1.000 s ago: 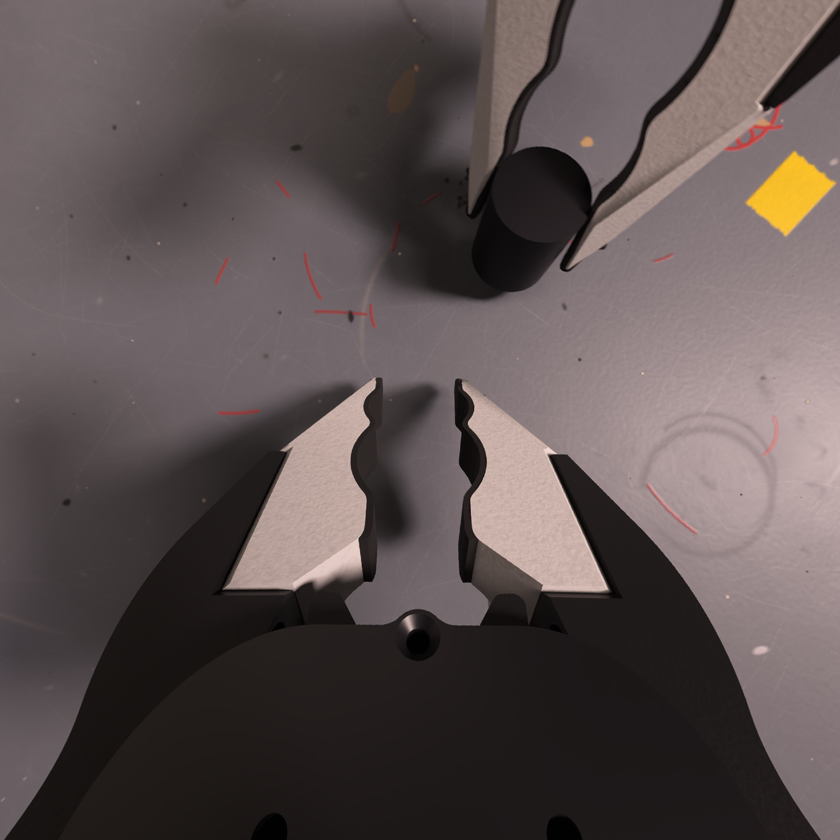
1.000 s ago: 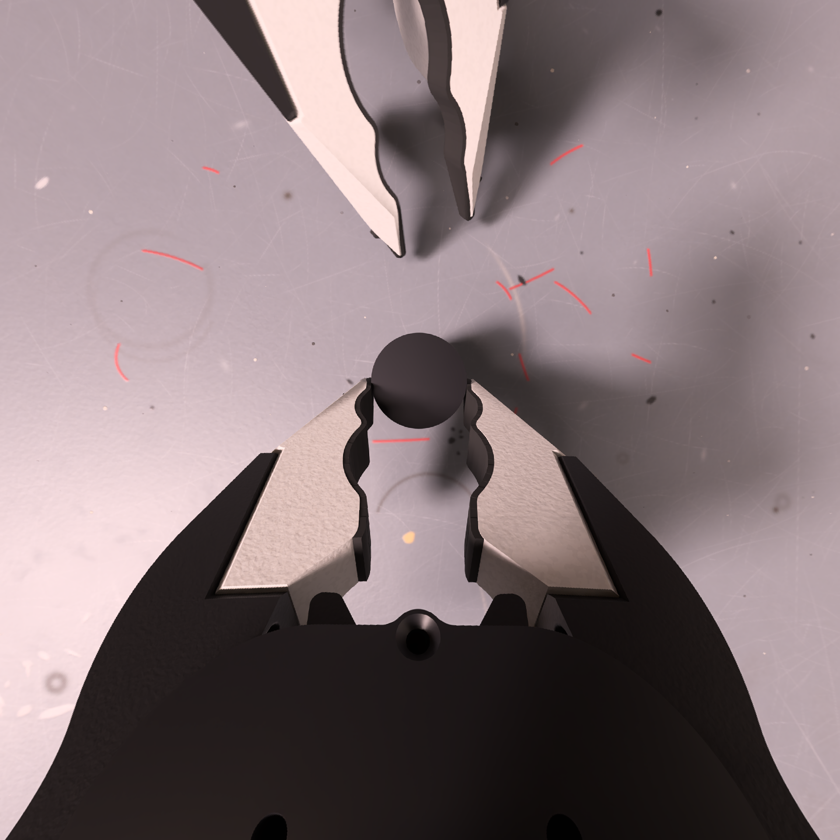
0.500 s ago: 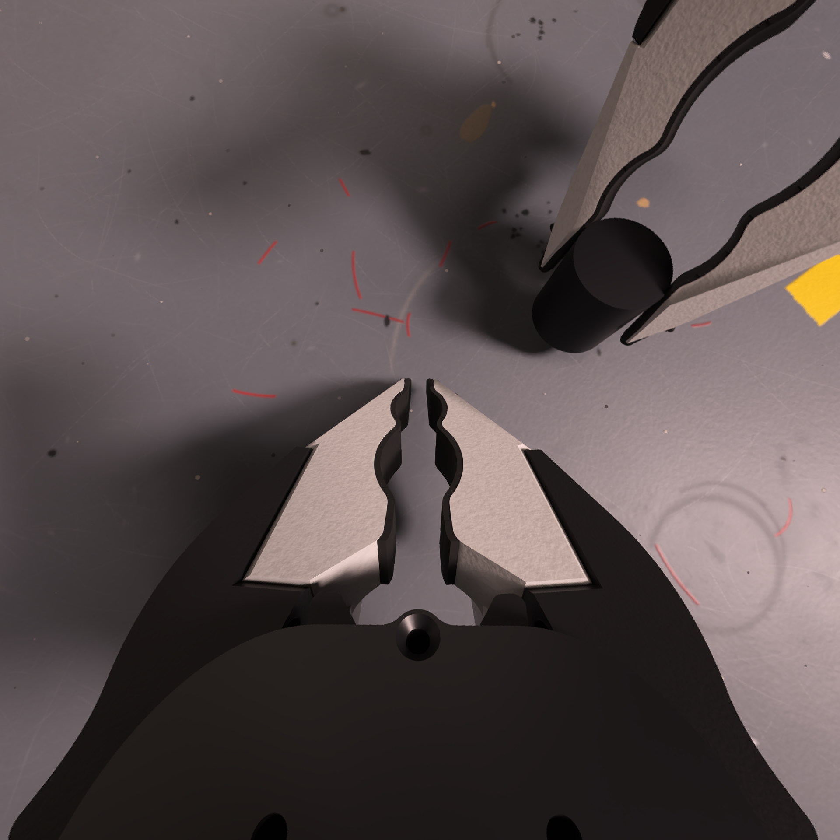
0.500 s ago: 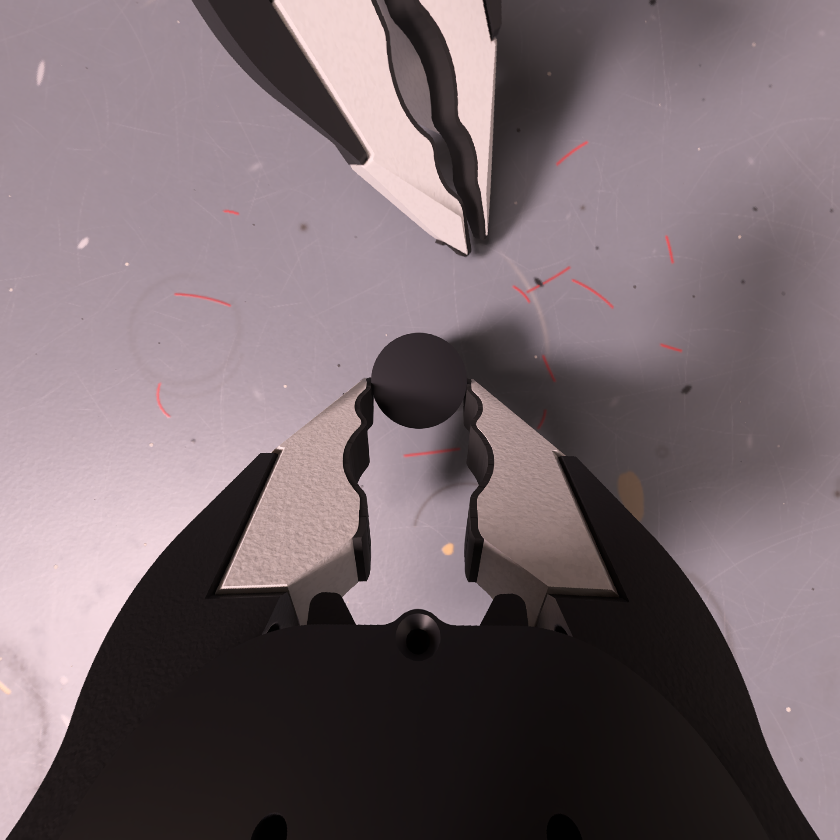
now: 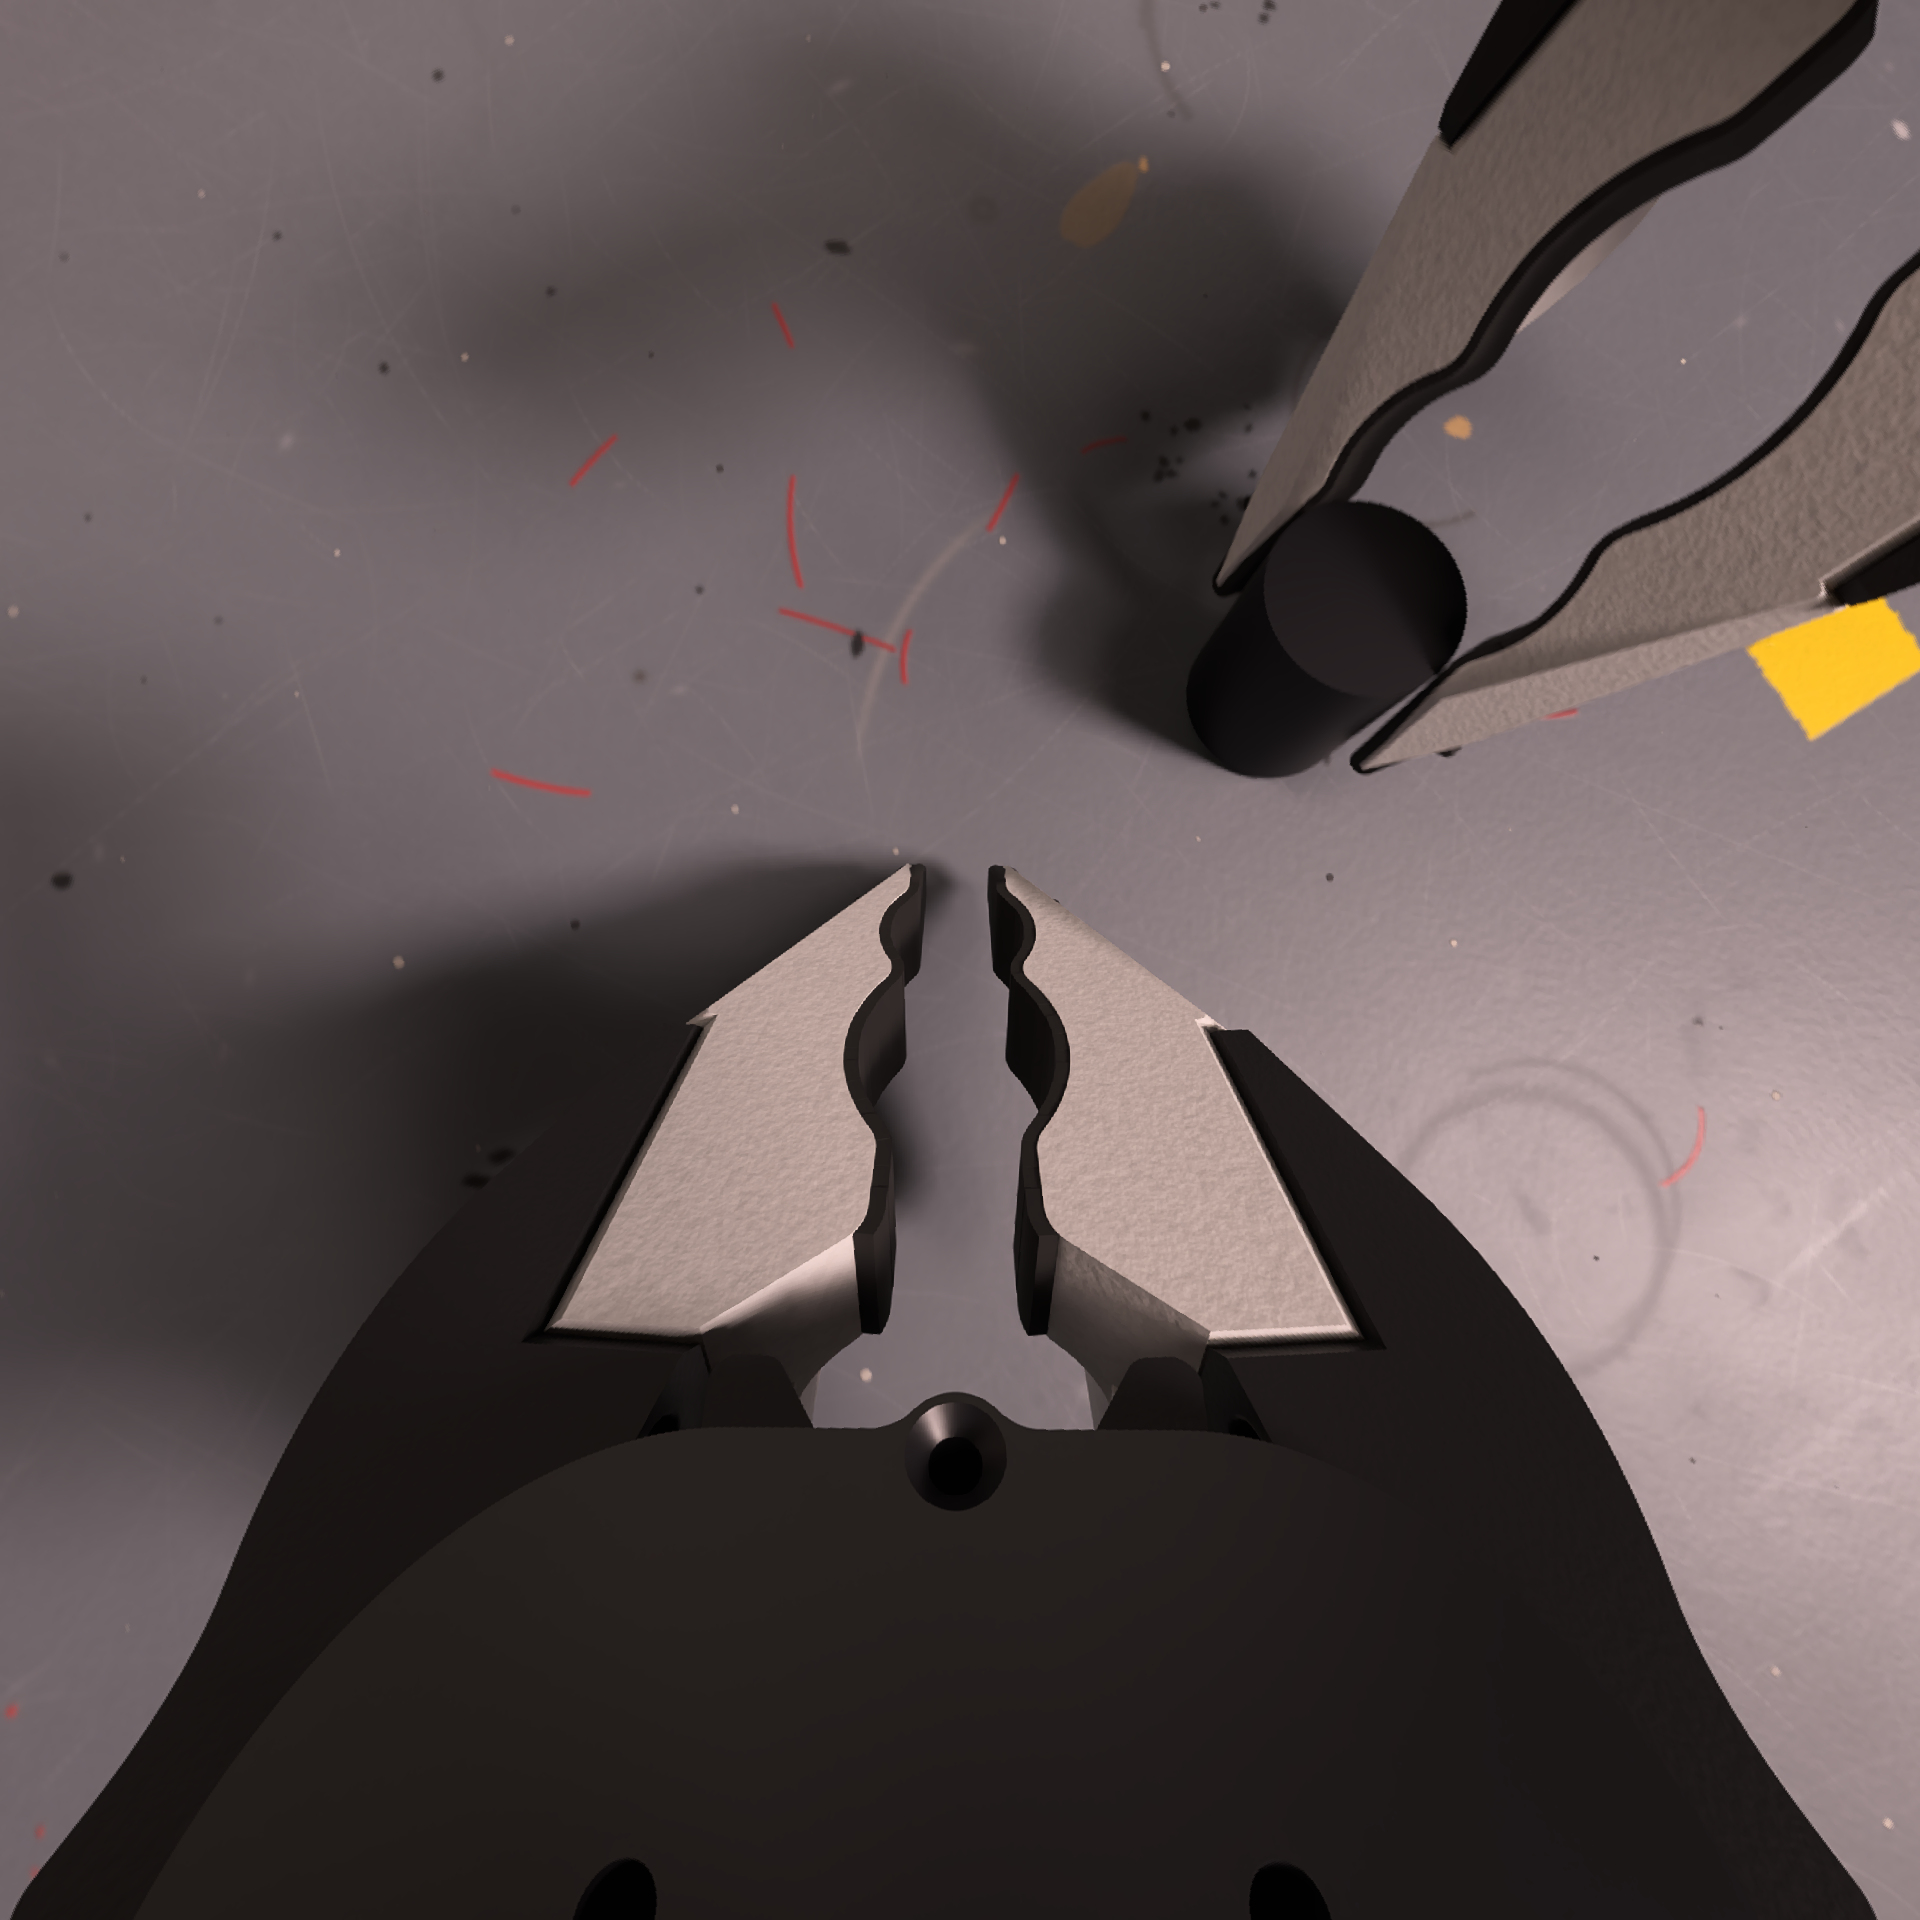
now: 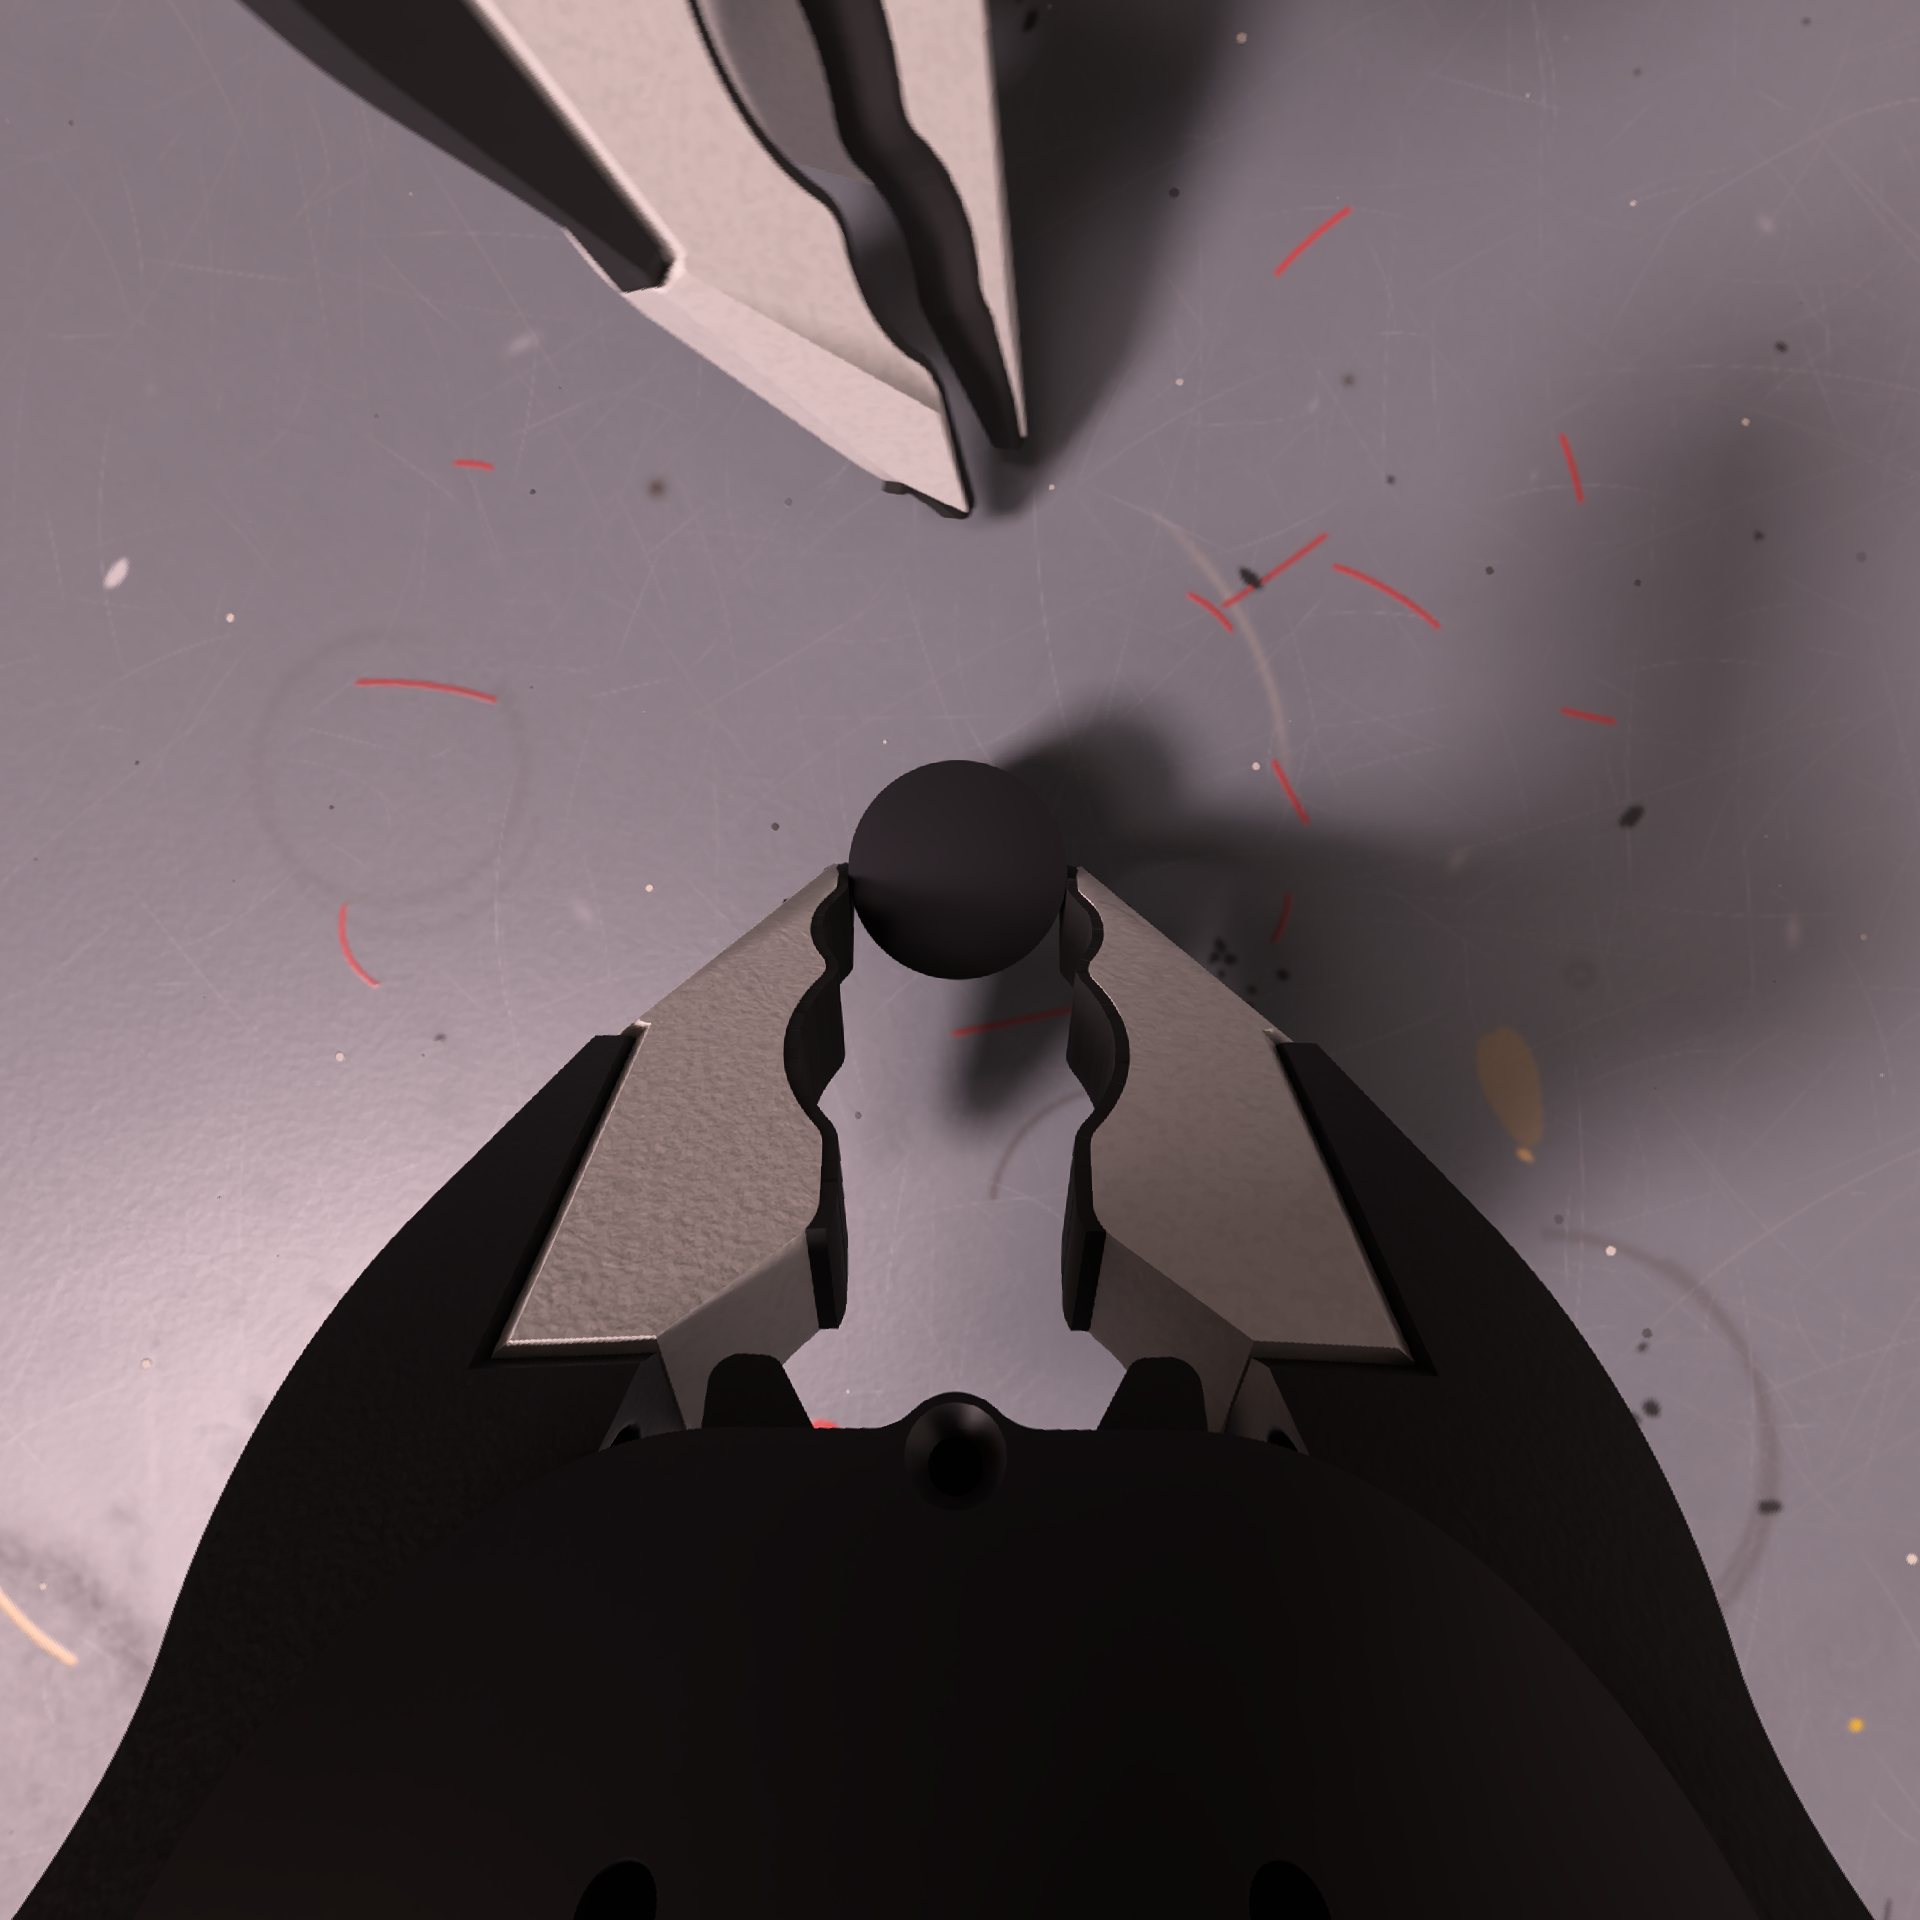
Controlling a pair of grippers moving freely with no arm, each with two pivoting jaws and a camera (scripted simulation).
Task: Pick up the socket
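Black and cylindrical, the socket (image 6: 956,873) sits clamped between the right gripper (image 6: 958,883) tips, seemingly clear of the grey bench (image 6: 416,727). Grasp done; lifting remains. Nearly closed, the left gripper (image 5: 954,883) holds nothing.

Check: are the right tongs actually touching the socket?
Touching. The right wrist view shows the right tongs closed on the black socket, both fingertips pressed against its sides with no gap; the left wrist view agrees.

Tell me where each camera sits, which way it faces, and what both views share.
Left wrist view: on the left gripper, looking down at the grey table; its own nearly closed, empty fingers show.
Right wrist view: on the right gripper, facing down; its own fingers clamp the black socket.
Shared: the socket, both grippers facing each other, red marks.
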